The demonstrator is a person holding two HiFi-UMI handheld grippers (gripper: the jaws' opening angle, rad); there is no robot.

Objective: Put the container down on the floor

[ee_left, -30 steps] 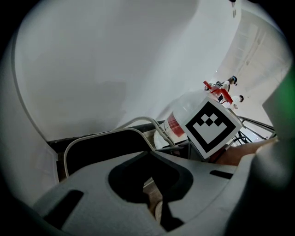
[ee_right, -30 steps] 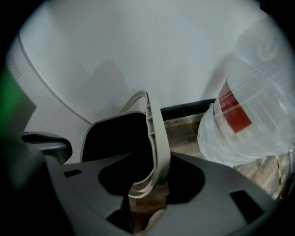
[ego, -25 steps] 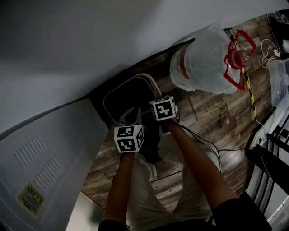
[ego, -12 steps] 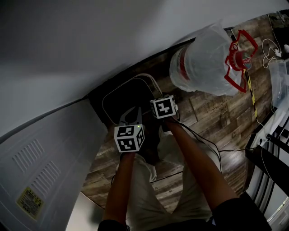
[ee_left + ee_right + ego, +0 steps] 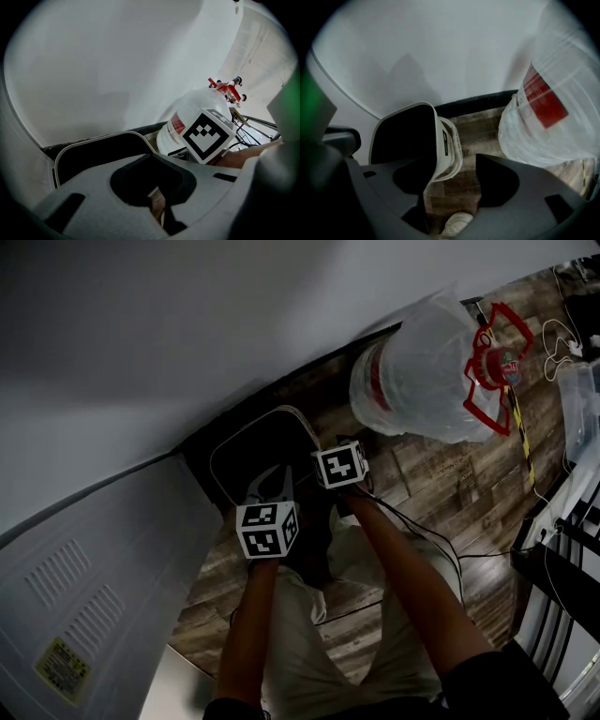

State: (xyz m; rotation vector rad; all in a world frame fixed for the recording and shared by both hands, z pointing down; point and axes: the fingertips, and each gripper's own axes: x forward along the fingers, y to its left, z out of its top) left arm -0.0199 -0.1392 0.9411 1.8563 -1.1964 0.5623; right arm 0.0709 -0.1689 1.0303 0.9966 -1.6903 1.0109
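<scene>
The container is a white bin with a dark inside, and it stands on the wood floor against the wall. My left gripper sits at its near rim. In the left gripper view the container curves behind my left gripper, whose jaws stand close together on a thin pale strip of the rim. My right gripper straddles the side wall of the container. Its jaws are opening, with a gap of floor beside the wall, so the pads do not press on it.
A big clear water jug with a red label and red handle lies on the floor just right of the bin. A white appliance stands at the left. Cables and a dark rack lie at the right. My shoe is below the jaws.
Both grippers and the bin have shifted only slightly in the head view. A little more of the bin's rim shows beyond the right gripper's cube.
</scene>
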